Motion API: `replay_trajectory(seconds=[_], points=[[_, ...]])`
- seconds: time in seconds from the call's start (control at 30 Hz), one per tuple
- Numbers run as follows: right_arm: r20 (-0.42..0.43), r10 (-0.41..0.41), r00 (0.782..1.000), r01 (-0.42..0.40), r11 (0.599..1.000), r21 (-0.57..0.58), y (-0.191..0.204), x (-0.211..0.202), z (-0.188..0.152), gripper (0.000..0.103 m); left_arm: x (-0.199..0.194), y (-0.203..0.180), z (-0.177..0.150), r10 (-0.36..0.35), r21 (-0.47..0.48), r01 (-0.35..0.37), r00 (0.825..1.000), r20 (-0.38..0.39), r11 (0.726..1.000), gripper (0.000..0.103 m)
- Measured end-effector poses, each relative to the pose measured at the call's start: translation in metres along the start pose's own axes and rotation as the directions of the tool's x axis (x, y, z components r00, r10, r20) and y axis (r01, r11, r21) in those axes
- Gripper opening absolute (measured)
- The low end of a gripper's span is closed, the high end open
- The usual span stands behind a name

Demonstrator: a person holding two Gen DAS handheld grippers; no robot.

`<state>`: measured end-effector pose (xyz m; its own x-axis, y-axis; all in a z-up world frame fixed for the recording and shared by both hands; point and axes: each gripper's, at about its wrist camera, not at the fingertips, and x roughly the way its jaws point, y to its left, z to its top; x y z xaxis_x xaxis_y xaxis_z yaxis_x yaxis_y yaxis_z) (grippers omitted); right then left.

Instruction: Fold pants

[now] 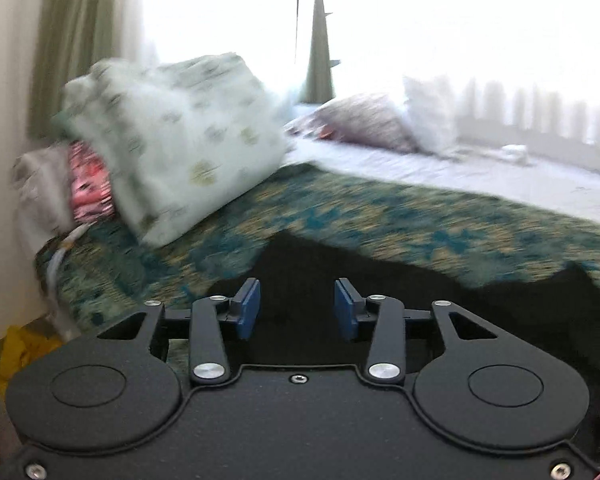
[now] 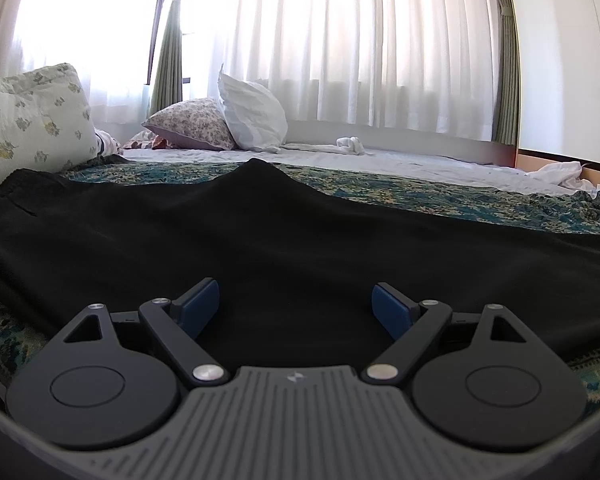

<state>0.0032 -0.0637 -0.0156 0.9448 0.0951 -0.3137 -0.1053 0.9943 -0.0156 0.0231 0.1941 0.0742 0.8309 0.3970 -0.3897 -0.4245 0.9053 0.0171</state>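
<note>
I note my right gripper [image 2: 296,306] spread wide and my left gripper [image 1: 297,308] parted, both empty over the black pants [image 2: 300,248] lying flat on the patterned bedspread [image 2: 480,200], pillows [image 2: 36,120] beyond, curtains [image 2: 360,48] farthest

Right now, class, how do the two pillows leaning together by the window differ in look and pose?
The flowered pillow has a small floral print; the white pillow is plain. The flowered pillow lies low and slanted on the bed; the white pillow stands taller, propped against it. The flowered pillow looks smooth, the white one creased. Both sit beyond the black pants.
</note>
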Motion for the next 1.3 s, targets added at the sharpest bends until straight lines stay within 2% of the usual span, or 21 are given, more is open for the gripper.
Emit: replay_trajectory(seconds=[0.07, 0.17, 0.33, 0.5, 0.6, 0.7, 0.83, 0.93, 1.03, 1.13, 1.23, 1.3], points=[[0.002, 0.007, 1.0, -0.007, 1.0, -0.001, -0.001, -0.001, 0.0, 0.091, -0.01, -0.017, -0.001, -0.075, 0.011, 0.075, 0.997, 0.016, 0.997, 0.05], [0.007, 0.02, 1.0, -0.02, 1.0, -0.002, -0.004, -0.002, -0.001, 0.091, -0.02, -0.046, -0.011, -0.171, 0.037, 0.171, 0.985, 0.009, 0.985, 0.051], [0.015, 0.06, 0.998, -0.06, 0.998, -0.017, -0.012, -0.005, -0.002, 0.092, -0.025, -0.091, -0.046, -0.254, 0.084, 0.259, 0.965, -0.065, 0.962, 0.051], [0.023, 0.085, 0.996, -0.084, 0.996, -0.033, -0.032, -0.007, -0.004, 0.097, -0.025, -0.11, -0.082, -0.245, 0.127, 0.263, 0.959, -0.146, 0.956, 0.05], [0.024, 0.084, 0.996, -0.083, 0.996, -0.039, -0.055, -0.011, -0.007, 0.098, -0.029, -0.113, -0.093, -0.238, 0.19, 0.256, 0.965, -0.111, 0.948, 0.05], [0.017, 0.063, 0.998, -0.063, 0.998, -0.026, -0.083, -0.012, -0.009, 0.098, -0.031, -0.115, -0.097, -0.239, 0.197, 0.257, 0.965, -0.111, 0.946, 0.05], [-0.001, -0.017, 1.0, 0.017, 1.0, 0.003, -0.133, -0.015, -0.01, 0.099, -0.031, -0.115, -0.098, -0.238, 0.195, 0.257, 0.965, -0.113, 0.947, 0.05], [-0.021, -0.114, 0.993, 0.115, 0.993, 0.04, -0.178, -0.016, -0.01, 0.099, -0.03, -0.114, -0.097, -0.234, 0.204, 0.253, 0.966, -0.112, 0.946, 0.05], [-0.055, -0.246, 0.968, 0.251, 0.962, 0.105, -0.23, -0.017, -0.011, 0.099, -0.028, -0.113, -0.094, -0.235, 0.203, 0.255, 0.965, -0.119, 0.946, 0.05], [-0.111, -0.373, 0.921, 0.388, 0.902, 0.19, -0.281, -0.019, -0.007, 0.098, -0.026, -0.114, -0.093, -0.234, 0.21, 0.256, 0.964, -0.122, 0.944, 0.05], [-0.162, -0.435, 0.886, 0.463, 0.853, 0.243, -0.32, -0.016, 0.001, 0.096, -0.027, -0.115, -0.091, -0.227, 0.215, 0.25, 0.966, -0.127, 0.944, 0.05], [-0.225, -0.483, 0.846, 0.528, 0.816, 0.234, -0.34, -0.01, 0.008, 0.095, -0.025, -0.116, -0.084, -0.223, 0.212, 0.251, 0.964, -0.148, 0.945, 0.05]])
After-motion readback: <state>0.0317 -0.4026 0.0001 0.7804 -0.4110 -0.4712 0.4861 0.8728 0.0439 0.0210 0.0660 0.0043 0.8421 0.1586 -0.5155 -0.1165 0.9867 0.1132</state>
